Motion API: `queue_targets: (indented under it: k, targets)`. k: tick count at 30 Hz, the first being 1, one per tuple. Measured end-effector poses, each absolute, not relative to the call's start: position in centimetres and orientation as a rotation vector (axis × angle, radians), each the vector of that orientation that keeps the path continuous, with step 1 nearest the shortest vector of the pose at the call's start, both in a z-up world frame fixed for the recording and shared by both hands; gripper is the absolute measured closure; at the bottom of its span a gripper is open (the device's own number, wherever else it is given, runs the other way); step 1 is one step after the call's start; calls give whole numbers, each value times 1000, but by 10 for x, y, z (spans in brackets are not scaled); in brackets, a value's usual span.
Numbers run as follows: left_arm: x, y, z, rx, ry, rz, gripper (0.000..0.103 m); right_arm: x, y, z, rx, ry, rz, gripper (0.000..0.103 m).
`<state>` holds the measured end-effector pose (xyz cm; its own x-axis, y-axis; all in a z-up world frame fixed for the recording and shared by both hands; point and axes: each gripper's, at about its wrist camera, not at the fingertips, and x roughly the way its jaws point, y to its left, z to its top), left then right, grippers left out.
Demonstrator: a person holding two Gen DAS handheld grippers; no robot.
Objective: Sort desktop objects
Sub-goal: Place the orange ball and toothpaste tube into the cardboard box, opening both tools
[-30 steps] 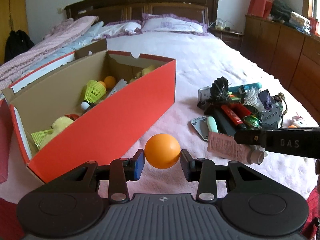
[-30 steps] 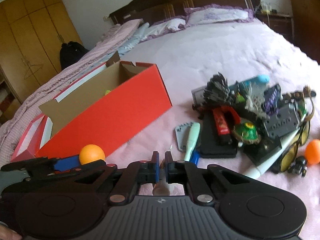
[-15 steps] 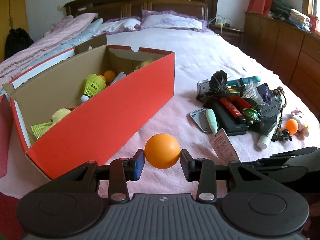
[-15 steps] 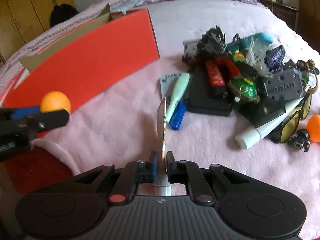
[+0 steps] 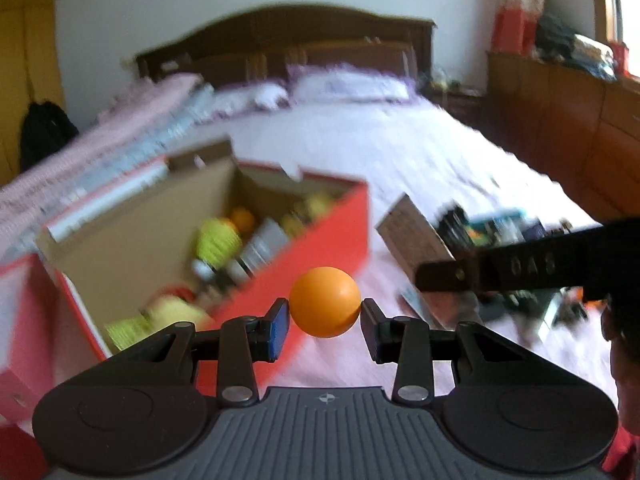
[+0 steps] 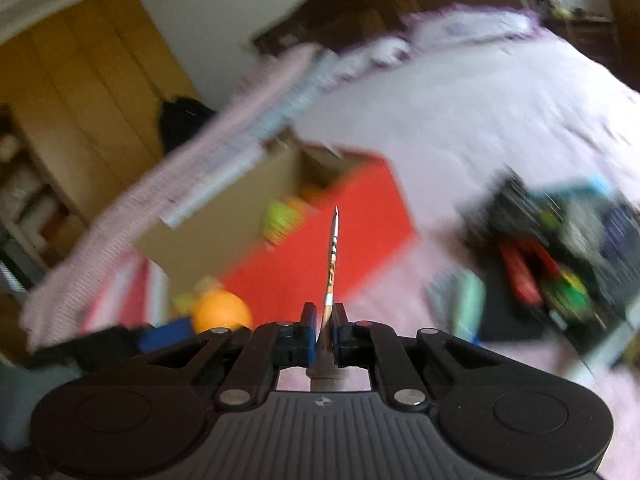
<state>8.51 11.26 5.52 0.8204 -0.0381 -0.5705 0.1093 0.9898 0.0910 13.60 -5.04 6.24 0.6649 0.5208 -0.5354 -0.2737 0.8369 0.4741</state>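
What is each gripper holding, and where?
Left gripper: orange ball, pinched across its sides. Right gripper: flat tube, clamped near its cap end.

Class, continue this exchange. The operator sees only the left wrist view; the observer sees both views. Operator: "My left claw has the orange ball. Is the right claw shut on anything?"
Observer: Yes. The right claw is shut on a flat tube, seen edge-on and standing upright.
Operator: Where does its tip line up?
Observer: About at the rim of the near red wall of the box.
Operator: Does that view catch my ball?
Observer: Yes. The ball shows low on the left, beside a blue pad.
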Motion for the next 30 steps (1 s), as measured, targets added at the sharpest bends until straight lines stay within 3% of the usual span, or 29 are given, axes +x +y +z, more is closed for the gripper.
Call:
queue_targets:
  k: [5, 7, 8, 10, 12, 17, 24, 30]
  targets:
    - [123, 139, 74, 152, 570, 8, 62, 181, 3, 98, 257, 617, 532, 95]
    - [147, 148, 69, 171, 621, 54, 48, 203, 23, 101, 219, 618, 554, 94]
    - [153, 152, 65, 165, 640, 76, 43, 212, 30, 101, 203, 622, 544, 92]
    - [161, 159, 59, 145, 664, 118, 42, 223, 39, 101, 177, 627, 500, 80]
    - [159, 163, 56, 113, 671, 118, 33, 219, 35, 98, 180, 621, 478, 66]
    - [140, 155, 50, 95, 681, 70, 28, 183, 0, 76, 214, 614, 429, 60]
    - [109, 118, 50, 71, 680, -16, 13, 128, -55, 34, 236, 697, 315, 57]
    - [89, 75, 39, 111, 719, -88, 12, 93, -87, 16, 258, 722, 256, 56]
